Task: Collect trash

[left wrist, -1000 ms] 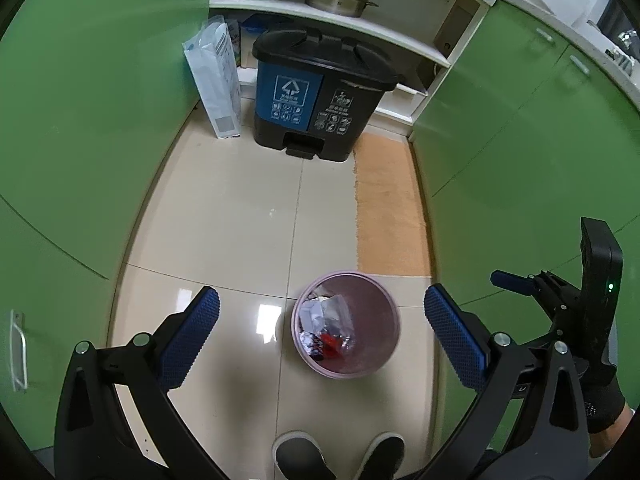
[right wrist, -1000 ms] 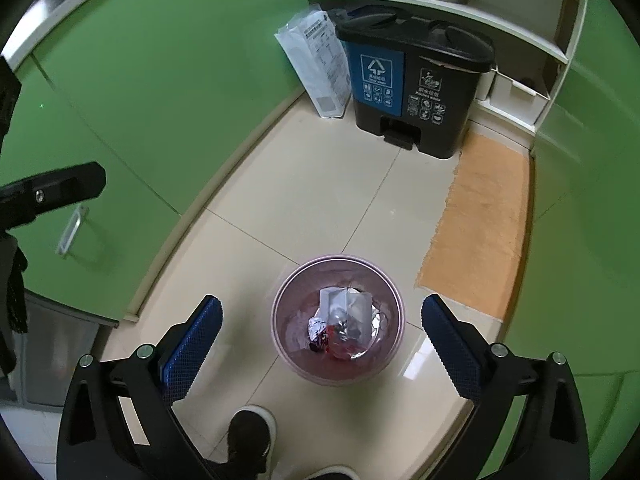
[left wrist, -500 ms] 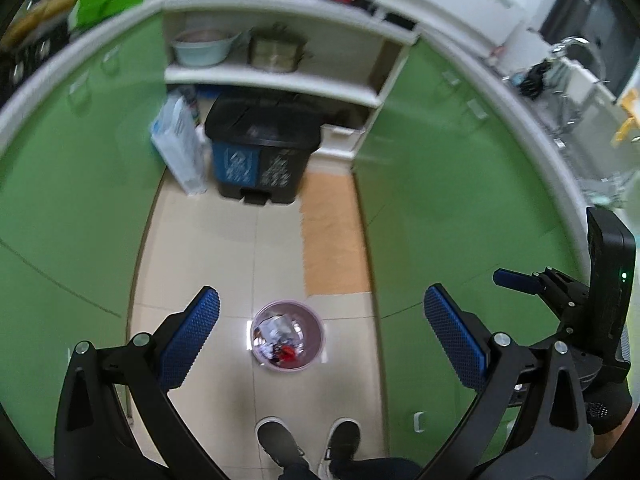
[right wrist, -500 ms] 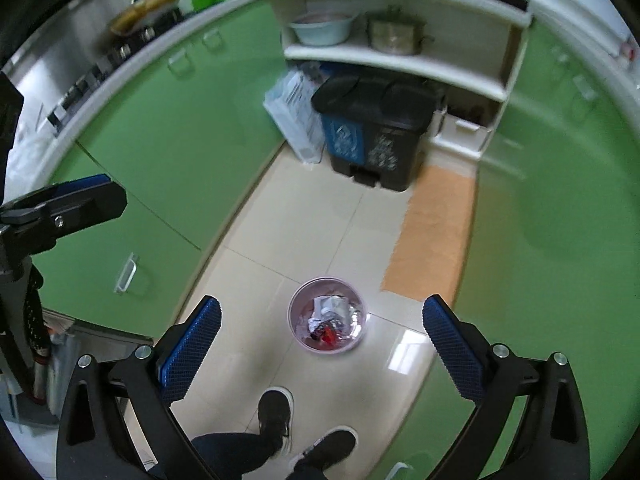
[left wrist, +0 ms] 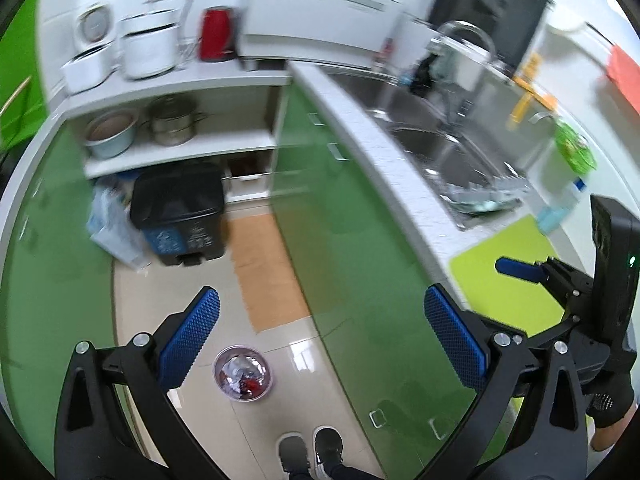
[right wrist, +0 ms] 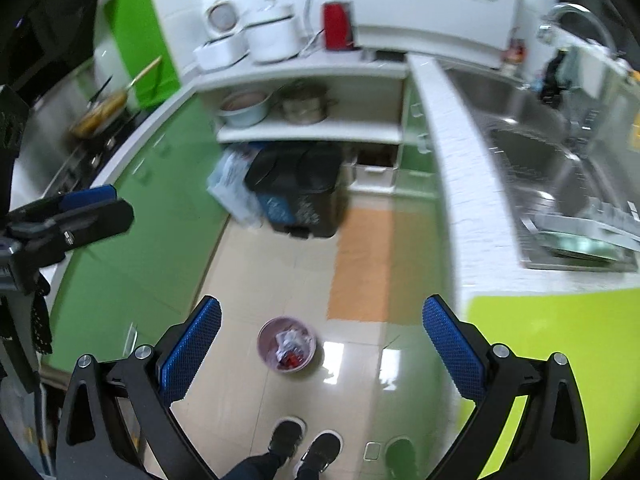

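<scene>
A small pink waste bin (left wrist: 244, 377) holding crumpled wrappers and a red scrap stands on the tiled floor far below; it also shows in the right wrist view (right wrist: 286, 344). My left gripper (left wrist: 320, 338) is open and empty, held high above the floor. My right gripper (right wrist: 322, 344) is open and empty at about the same height. The right gripper also shows at the right of the left wrist view (left wrist: 520, 270); the left gripper shows at the left of the right wrist view (right wrist: 76, 208).
A black and blue pedal bin (right wrist: 298, 196) and a white bag (right wrist: 232, 186) stand at the far end of the aisle. Green cabinets line both sides. A counter with a steel sink (right wrist: 540, 160) and a yellow-green mat (right wrist: 560, 320) is on the right. An orange rug (right wrist: 360, 260) lies on the floor.
Both grippers have risen from just above the pink bin to counter height. The bin now looks small and far below, and the sink and worktop have come into view.
</scene>
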